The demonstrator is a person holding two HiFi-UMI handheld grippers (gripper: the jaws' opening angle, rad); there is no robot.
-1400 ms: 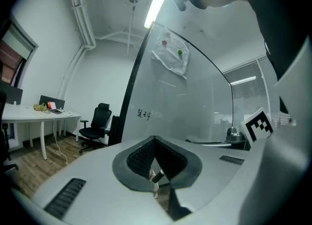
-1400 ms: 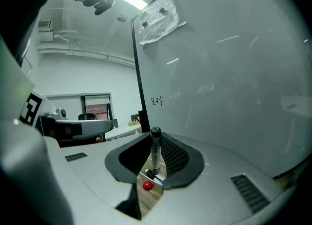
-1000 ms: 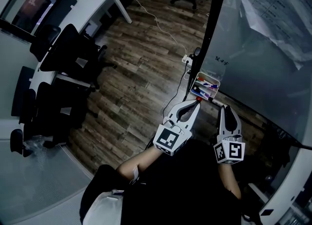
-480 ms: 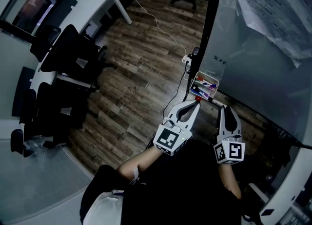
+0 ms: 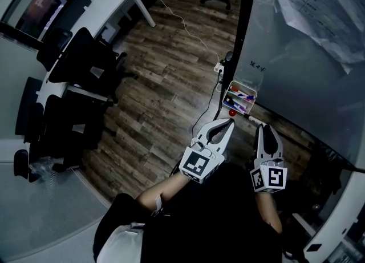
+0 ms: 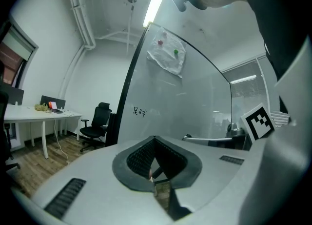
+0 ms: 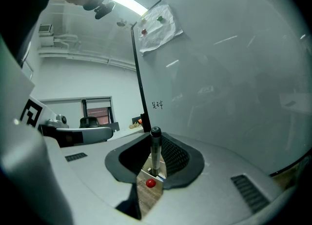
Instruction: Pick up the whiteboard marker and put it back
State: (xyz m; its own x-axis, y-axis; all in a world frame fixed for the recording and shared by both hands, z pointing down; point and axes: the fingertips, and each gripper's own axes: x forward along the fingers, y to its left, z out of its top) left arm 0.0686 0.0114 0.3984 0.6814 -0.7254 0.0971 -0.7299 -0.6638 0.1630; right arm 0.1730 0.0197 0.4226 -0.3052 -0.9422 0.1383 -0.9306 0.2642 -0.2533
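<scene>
A black whiteboard marker [image 7: 155,152] stands upright between the jaws of my right gripper [image 7: 153,171], which is shut on it. In the head view the marker [image 5: 250,118] sticks out to the left of the right gripper [image 5: 263,125], just below a small white marker tray [image 5: 251,93] at the foot of the glass whiteboard [image 5: 296,62]. The tray holds several markers. A small red ball [image 7: 151,183] sits under the held marker. My left gripper [image 5: 229,122] is beside it, shut with nothing in it [image 6: 154,180].
Papers [image 5: 322,11] hang on the whiteboard and a bit of writing [image 5: 258,66] sits above the tray. A black board post [image 5: 242,33] stands left of the tray. Office chairs [image 5: 80,62], a long white desk [image 5: 85,16] and a floor cable [image 5: 188,31] lie to the left.
Almost nothing has moved. Both grippers sit slightly lower in the head view, a touch farther from the tray. The right gripper still holds the marker.
</scene>
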